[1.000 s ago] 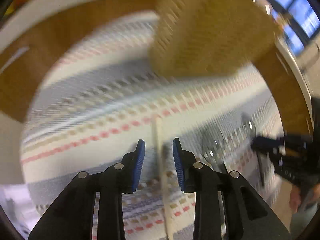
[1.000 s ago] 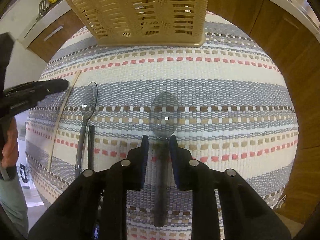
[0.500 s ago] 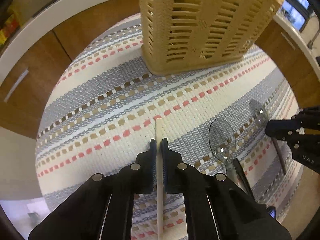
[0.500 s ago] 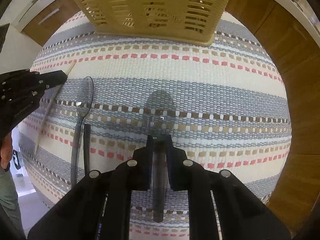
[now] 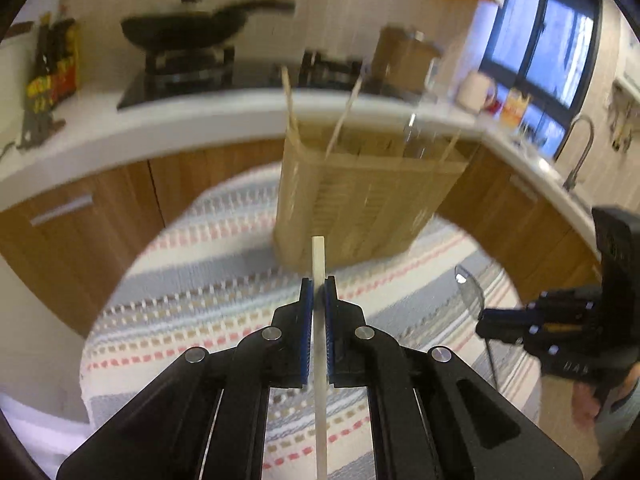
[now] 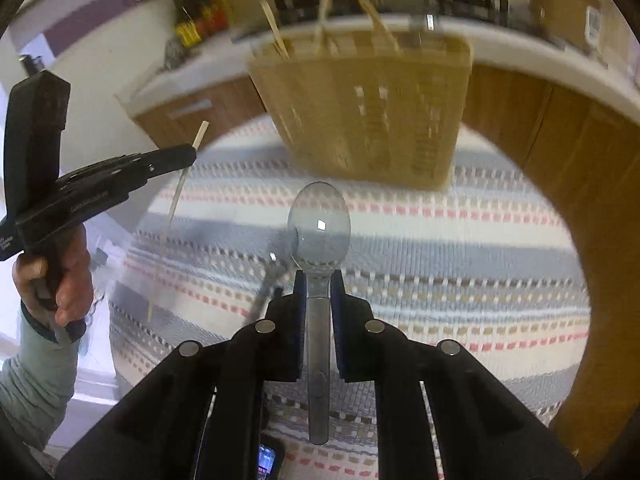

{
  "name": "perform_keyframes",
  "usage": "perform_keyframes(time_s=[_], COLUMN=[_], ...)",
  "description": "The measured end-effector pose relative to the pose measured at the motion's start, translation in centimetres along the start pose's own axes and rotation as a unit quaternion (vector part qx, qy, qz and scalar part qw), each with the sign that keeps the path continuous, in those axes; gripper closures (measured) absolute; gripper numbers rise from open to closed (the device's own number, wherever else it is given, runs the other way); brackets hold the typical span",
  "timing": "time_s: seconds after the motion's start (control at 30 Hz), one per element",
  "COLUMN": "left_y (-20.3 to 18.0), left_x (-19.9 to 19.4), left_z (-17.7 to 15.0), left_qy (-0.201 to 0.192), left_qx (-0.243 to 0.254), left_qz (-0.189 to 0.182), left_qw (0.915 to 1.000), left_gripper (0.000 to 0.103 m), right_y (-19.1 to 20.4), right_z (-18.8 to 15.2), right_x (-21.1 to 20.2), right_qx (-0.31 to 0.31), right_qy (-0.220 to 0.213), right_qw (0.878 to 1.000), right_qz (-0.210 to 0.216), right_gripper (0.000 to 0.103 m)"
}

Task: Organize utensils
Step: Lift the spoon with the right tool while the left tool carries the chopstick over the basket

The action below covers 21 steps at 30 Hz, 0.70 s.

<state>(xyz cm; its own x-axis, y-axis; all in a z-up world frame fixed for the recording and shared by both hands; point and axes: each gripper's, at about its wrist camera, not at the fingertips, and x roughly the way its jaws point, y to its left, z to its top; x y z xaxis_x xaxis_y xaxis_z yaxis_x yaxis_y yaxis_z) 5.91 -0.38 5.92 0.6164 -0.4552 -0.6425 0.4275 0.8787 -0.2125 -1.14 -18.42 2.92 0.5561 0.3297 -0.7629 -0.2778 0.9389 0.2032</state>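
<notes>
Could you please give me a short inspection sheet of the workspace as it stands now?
Surface: striped woven mat.
Job's things: tan slotted basket holding a few sticks; chopstick; clear spoon; another clear spoon lies on the mat.
Clutter: phone near the mat's edge.
Grippers: left gripper shut on the chopstick; right gripper shut on the clear spoon.
Cables: nothing seen.
Surroundings: blurred counter with pan, wooden cabinets, window.

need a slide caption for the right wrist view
Right tool grips a clear plastic spoon above the striped mat, facing the beige utensil basket.
</notes>
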Motion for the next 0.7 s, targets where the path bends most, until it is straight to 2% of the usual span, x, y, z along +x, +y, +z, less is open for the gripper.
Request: perform_keyframes(time_s=[0.17,0.33,0.47,0.53,0.7], left_y=[-1.3,-2.3,-3.7,-4.4,-5.1], left_x=[-2.9,-5.4,-6.5,-7.0,-7.1], left_z=[2.1,4.8,6.9,7.7,9.9], left_qy=[-0.087,-0.176,-0.25,-0.29,-0.373], left_qx=[-0.009,-0.015,0.003,0.013,0.012], left_qz=[-0.004,-0.006,0.002,0.014,0.017], left_qw=[0.9961,0.9842,0.9682,0.9567,0.9277], left_gripper=[0.1,0.1,0.1,0.1,0.1], right_y=[1.2,1.1,0.6,0.1,-0.6], right_z=[-0.1,1.9,4.2,5.9,9.7], right_x=[-3.8,-7.2,-10.0,-11.2,-11.1], right_qx=[-0.031,-0.04,-0.036,-0.026,-0.013], right_qy=[-0.092,-0.191,-0.263,-0.303,-0.359], right_qw=[0.995,0.981,0.964,0.953,0.933], right_qz=[-0.002,0.0,-0.005,-0.007,-0.016], right_gripper=[0.093,0.093,0.093,0.093,0.093])
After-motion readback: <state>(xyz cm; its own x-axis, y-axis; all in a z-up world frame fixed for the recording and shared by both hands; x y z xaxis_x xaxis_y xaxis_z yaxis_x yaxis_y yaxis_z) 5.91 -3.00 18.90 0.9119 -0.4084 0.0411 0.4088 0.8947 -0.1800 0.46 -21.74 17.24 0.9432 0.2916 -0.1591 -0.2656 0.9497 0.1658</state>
